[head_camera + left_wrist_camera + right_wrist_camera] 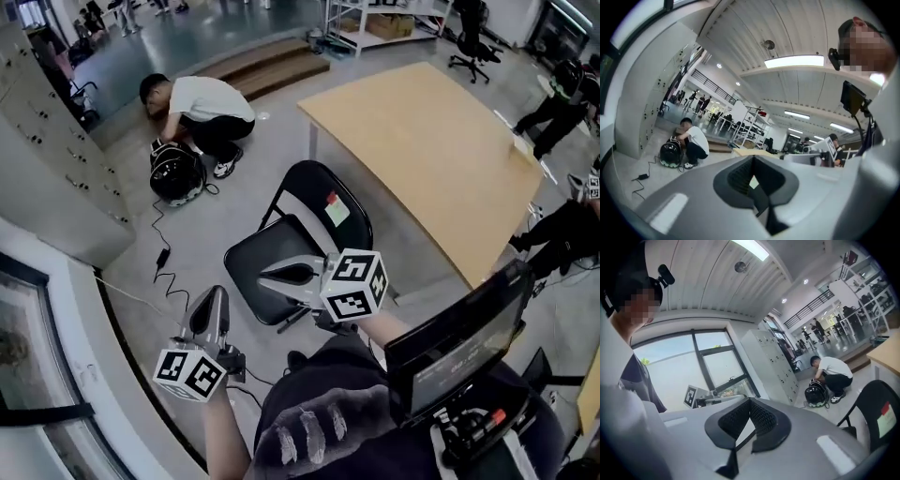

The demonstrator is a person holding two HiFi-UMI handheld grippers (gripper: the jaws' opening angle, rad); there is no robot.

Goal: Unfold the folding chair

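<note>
Head view: folding chair (302,246) stands on the floor just ahead of both jaws, seat down, black backrest up with a pale label (336,211) on it. Right gripper (272,275) shows over the seat's near edge, jaws pressed together with nothing between them. Left gripper (214,295) sits left of the chair and apart from it, jaws likewise closed and empty.

Right gripper view: closed pads (761,416) meet in a thin line; the chair's backrest lies off to the right of the jaws, not touching.

Left gripper view: the gripper's own grey body fills the lower frame and blocks the floor ahead of the jaws.

Surroundings:
- Wooden table (422,150) just beyond the backrest, right of the jaws.
- Black cable (161,258) trails over the floor beyond the left jaws.
- Crouching person (202,111) farther out by a round black case (175,175).
- Grey lockers (52,155) far left.
</note>
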